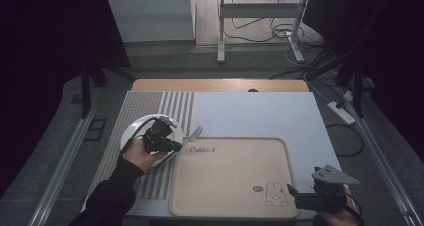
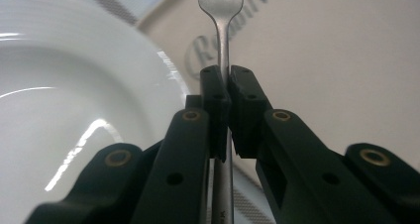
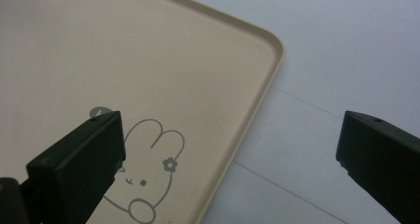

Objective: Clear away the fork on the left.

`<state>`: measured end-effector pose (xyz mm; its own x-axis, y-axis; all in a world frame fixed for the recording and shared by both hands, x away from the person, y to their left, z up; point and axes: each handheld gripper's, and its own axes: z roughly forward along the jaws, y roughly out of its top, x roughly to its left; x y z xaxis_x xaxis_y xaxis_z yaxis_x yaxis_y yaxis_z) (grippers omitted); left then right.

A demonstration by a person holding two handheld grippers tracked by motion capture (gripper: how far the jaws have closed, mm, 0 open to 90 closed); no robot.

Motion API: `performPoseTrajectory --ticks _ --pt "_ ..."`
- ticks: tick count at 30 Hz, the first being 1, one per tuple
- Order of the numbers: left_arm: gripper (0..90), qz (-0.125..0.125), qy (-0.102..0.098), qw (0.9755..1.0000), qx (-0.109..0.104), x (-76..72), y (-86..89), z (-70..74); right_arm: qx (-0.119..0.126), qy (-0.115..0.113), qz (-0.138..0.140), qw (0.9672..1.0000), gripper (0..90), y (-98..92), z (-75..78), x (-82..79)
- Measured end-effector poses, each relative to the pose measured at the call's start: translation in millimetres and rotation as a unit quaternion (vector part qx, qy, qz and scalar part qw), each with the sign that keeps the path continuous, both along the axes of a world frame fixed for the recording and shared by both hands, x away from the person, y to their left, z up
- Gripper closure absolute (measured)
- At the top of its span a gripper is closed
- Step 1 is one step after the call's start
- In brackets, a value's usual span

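A metal fork [image 2: 224, 45] is clamped by its handle between the jaws of my left gripper [image 2: 228, 87], its tines pointing away over the beige tray [image 2: 337, 60]. In the high view the left gripper [image 1: 172, 145] sits over the white plate [image 1: 135, 128] at the table's left, with the fork [image 1: 195, 133] poking out toward the tray's far left corner. The plate [image 2: 64, 95] lies just left of the jaws. My right gripper [image 1: 292, 193] hovers open at the tray's near right corner [image 1: 292, 208], over the rabbit drawing [image 3: 148, 169].
The beige tray [image 1: 230, 176] lies on a white and grey striped mat [image 1: 250, 116] that covers a wooden table [image 1: 215, 84]. The mat's bare white part [image 3: 337, 85] runs to the right of the tray. Cables and a metal stand [image 1: 260, 16] are on the floor beyond.
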<state>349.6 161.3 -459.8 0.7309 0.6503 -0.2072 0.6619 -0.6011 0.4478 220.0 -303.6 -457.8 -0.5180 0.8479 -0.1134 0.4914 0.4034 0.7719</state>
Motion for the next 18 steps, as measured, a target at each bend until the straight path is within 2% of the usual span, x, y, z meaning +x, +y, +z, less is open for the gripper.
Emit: performPoseTrajectory --ticks 8,11,12,18 --pt "85.8 -0.020 0.018 0.9996 -0.002 -21.3 -39.4 -12.8 0.000 -0.001 0.003 1.0000 0.0 0.1 -0.2 -0.3" --pt "85.7 -0.025 0.023 0.9994 0.002 -25.8 -47.4 -16.2 0.000 -0.002 0.003 1.0000 0.0 0.2 -0.2 -0.4" --pt "85.8 -0.030 0.025 0.9992 0.002 -32.3 -54.4 -19.2 0.000 -0.002 0.002 1.0000 0.0 0.2 -0.1 -0.6" --pt "85.7 -0.037 0.026 0.9989 0.013 -46.2 -66.3 -26.6 0.001 -0.002 0.003 1.0000 0.0 -0.4 0.1 -0.6"
